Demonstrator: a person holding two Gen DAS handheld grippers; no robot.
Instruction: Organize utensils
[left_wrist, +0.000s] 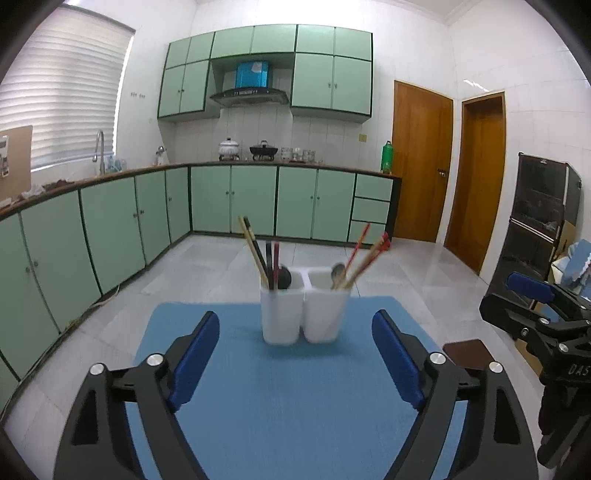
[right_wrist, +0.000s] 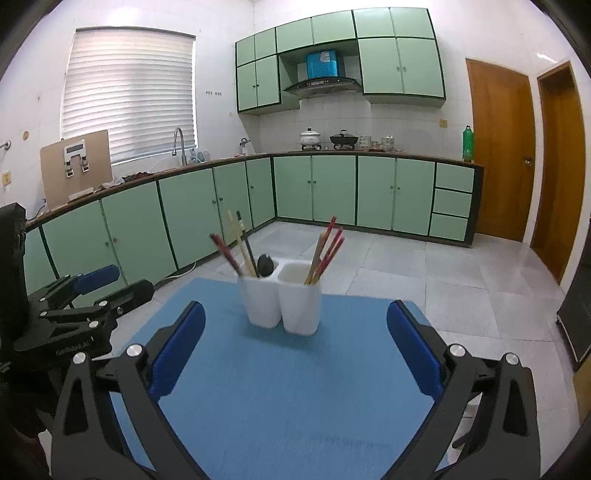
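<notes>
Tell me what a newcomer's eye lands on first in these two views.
First, the two white holders, side by side at the far middle of the blue mat, bristling with chopsticks and spoons. Then the left tool and right tool, both open and empty in front of them. Behind, green cabinets line the kitchen walls.

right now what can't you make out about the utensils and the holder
- Lower ends of the chopsticks and spoons: both views, hidden by the white holder's walls.
- Right-compartment spoon: right wrist view, hidden below the rim.
- Exact chopstick count: both views, blurred and overlapping.
- Mat's near edge: hidden by each tool's frame.
</notes>
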